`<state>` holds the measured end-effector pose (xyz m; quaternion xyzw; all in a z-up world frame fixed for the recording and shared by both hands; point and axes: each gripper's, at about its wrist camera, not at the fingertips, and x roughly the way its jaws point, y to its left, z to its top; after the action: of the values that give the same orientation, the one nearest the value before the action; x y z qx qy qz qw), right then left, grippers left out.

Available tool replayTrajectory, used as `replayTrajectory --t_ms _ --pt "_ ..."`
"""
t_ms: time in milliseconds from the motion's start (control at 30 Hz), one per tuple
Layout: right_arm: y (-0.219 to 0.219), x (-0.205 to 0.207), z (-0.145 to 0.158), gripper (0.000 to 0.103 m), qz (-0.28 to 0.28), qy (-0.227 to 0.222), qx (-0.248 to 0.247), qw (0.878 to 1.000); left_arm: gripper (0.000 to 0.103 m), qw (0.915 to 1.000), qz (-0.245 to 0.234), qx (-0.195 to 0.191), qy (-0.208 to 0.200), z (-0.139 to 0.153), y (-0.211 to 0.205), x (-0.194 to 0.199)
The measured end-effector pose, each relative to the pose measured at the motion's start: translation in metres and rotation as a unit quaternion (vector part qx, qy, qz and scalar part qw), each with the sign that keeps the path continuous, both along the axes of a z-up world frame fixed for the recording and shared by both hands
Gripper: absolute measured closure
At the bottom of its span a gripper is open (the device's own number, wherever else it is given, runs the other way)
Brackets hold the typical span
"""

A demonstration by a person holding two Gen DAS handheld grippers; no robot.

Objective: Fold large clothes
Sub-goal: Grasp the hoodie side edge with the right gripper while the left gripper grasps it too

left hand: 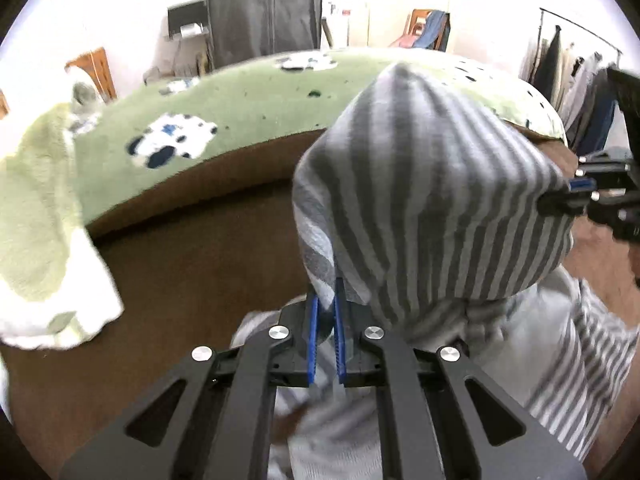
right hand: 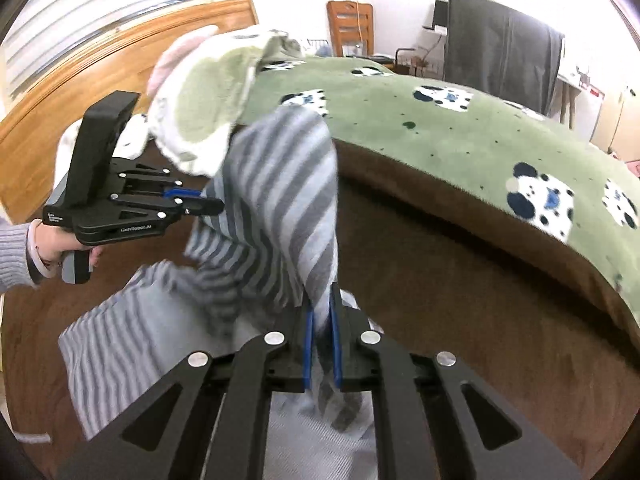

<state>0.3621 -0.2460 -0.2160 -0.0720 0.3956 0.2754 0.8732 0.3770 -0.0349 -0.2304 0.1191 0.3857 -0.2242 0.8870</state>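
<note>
Fabric of striped garment [left hand: 432, 184] hangs lifted betw. both grippers over brown bedsheet [left hand: 200, 220], near the green blanket's [left hand: 248, 92] edge. Left gripper [left hand: 325, 316] & right gripper [right hand: 320, 320] each pinch one corner, pads pressed on cloth; held edge runs gripper to gripper, rest trails below.

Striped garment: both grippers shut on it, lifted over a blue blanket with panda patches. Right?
Not quite: the blanket is green, as the right wrist view shows. Both the left gripper and right gripper are shut on the striped garment, lifted.
</note>
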Motion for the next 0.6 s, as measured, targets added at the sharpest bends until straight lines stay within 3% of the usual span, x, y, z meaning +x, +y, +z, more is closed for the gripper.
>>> replayTrajectory --t_ms 100,233,333,433,600 --pt "0.004 -0.033 -0.005 0.095 0.006 0.01 -0.011 1.0 0.093 0.998 0.005 0.041 -0.048 0.004 0.002 -0.053" --pt "0.005 -0.069 -0.02 0.095 0.002 0.015 -0.041 0.999 0.093 0.9956 0.009 0.063 -0.07 -0.005 0.003 -0.106" --pt "0.006 -0.094 -0.032 0.095 -0.002 0.016 -0.06 0.998 0.093 0.9935 -0.003 0.092 -0.067 -0.023 -0.002 -0.139" --pt "0.015 -0.117 -0.046 0.095 0.01 0.011 -0.098 0.995 0.093 0.9934 0.002 0.1 -0.056 -0.036 -0.001 -0.159" --pt "0.017 -0.142 -0.059 0.095 0.014 0.015 -0.118 0.993 0.093 0.992 0.005 0.105 -0.069 -0.039 -0.002 -0.19"
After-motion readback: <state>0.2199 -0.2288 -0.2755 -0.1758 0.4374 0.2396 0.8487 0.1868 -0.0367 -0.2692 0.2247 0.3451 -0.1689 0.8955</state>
